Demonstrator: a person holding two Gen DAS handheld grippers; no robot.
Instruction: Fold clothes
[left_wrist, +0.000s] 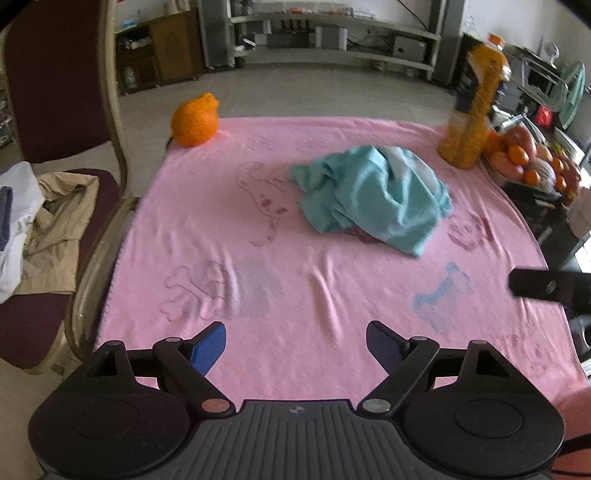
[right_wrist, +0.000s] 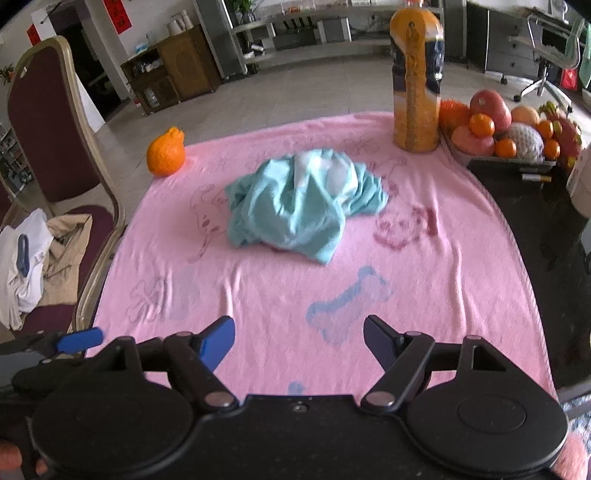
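Note:
A crumpled teal garment (left_wrist: 373, 195) lies in a heap on the pink cartoon-print blanket (left_wrist: 295, 280) that covers the table; it also shows in the right wrist view (right_wrist: 299, 206). My left gripper (left_wrist: 295, 345) is open and empty, low over the near part of the blanket, well short of the garment. My right gripper (right_wrist: 299, 341) is open and empty, also over the near part of the blanket (right_wrist: 424, 277). One finger of the right gripper shows at the right edge of the left view (left_wrist: 546, 286).
An orange citrus fruit (left_wrist: 194, 120) sits at the blanket's far left corner. A tall juice bottle (right_wrist: 416, 74) stands at the far right, beside a tray of fruit (right_wrist: 513, 136). A maroon chair (left_wrist: 48, 155) on the left holds beige and white clothes (left_wrist: 48, 221).

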